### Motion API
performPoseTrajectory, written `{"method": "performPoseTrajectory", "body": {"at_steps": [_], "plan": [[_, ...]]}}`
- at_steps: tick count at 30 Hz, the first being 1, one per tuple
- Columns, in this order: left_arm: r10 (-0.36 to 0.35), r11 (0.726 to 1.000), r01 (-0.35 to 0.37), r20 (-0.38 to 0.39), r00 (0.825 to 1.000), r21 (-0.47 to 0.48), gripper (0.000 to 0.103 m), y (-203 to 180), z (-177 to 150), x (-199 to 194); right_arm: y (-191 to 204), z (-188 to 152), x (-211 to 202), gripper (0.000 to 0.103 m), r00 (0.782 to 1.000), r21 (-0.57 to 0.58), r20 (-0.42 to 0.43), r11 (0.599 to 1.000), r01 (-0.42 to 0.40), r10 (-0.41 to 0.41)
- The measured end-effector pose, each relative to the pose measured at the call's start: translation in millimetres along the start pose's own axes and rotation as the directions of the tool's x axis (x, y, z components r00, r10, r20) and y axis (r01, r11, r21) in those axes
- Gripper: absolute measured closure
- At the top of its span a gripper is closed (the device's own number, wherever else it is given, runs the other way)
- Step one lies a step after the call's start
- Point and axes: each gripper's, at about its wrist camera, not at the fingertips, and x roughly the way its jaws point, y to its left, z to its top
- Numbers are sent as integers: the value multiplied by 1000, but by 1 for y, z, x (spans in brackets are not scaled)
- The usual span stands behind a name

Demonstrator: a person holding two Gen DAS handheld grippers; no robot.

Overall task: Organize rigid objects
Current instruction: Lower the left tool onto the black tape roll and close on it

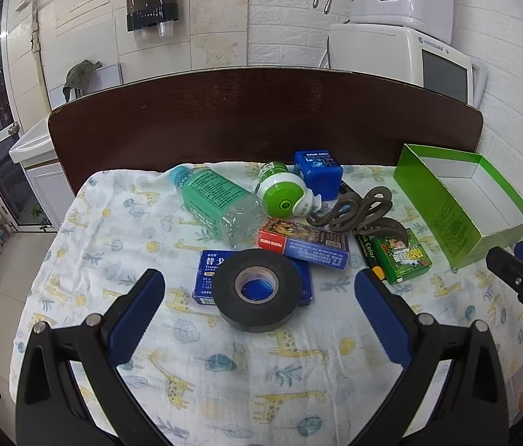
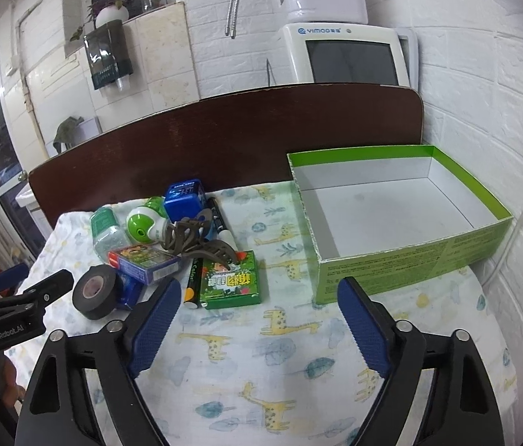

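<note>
Both tongs are spread wide and hold nothing. Directly ahead of the left tongs (image 1: 259, 282), centred between the blue ribbed pads (image 1: 139, 308), lies a roll of black tape (image 1: 257, 290), flat, partly on a blue carton (image 1: 207, 265). The roll should be light, stiff and matte; grip across its outer wall, not through the core. Beyond it, left to right: a clear ribbed bottle (image 1: 217, 200) on its side, probably slippery and prone to rolling; a round green-and-white plastic gadget (image 1: 283, 199); a blue cube (image 1: 317, 174); a red-and-blue card box (image 1: 304, 247); a brown hair claw (image 1: 358, 212), springy and awkward to pinch. Ahead and left of the right tongs (image 2: 259, 319) lies a flat green packet (image 2: 231, 284), light, best taken by its edges. Ahead and right stands the open green cardboard box (image 2: 391, 269), thin-walled and easily pushed, on the soft printed cloth (image 2: 254, 364).
</note>
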Motion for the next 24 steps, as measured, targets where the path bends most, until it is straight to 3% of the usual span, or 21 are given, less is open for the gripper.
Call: {"method": "performPoseTrajectory", "body": {"at_steps": [2, 5, 10, 13, 17, 20, 22, 24], "plan": [[5, 1000, -5, 3, 1000, -6, 2, 6, 0, 0, 6, 0, 3, 45, 999, -3, -10, 999, -36, 36], [0, 1000, 0, -3, 1000, -30, 11, 23, -1, 0, 18, 1, 11, 69, 991, 4, -41, 991, -130, 130], [-62, 994, 58, -44, 997, -96, 43, 50, -5, 7, 57, -1, 34, 71, 957, -16, -116, 963, -268, 264], [-100, 989, 91, -68, 993, -115, 47, 56, -7, 15, 83, -2, 46, 71, 941, -42, -146, 949, -313, 304], [-139, 988, 132, -93, 986, -74, 50, 51, -10, 26, 101, -2, 65, 71, 914, -8, -195, 931, -365, 357], [-161, 987, 158, -103, 982, -40, 52, 49, -13, 33, 107, -1, 75, 71, 909, 1, -207, 929, -370, 363], [-205, 978, 200, -120, 971, -54, 66, 52, -15, 40, 112, 0, 81, 71, 904, -4, -213, 925, -380, 370], [-251, 967, 239, -140, 958, -92, 74, 60, -15, 47, 116, 2, 88, 71, 898, -7, -237, 924, -383, 371]]}}
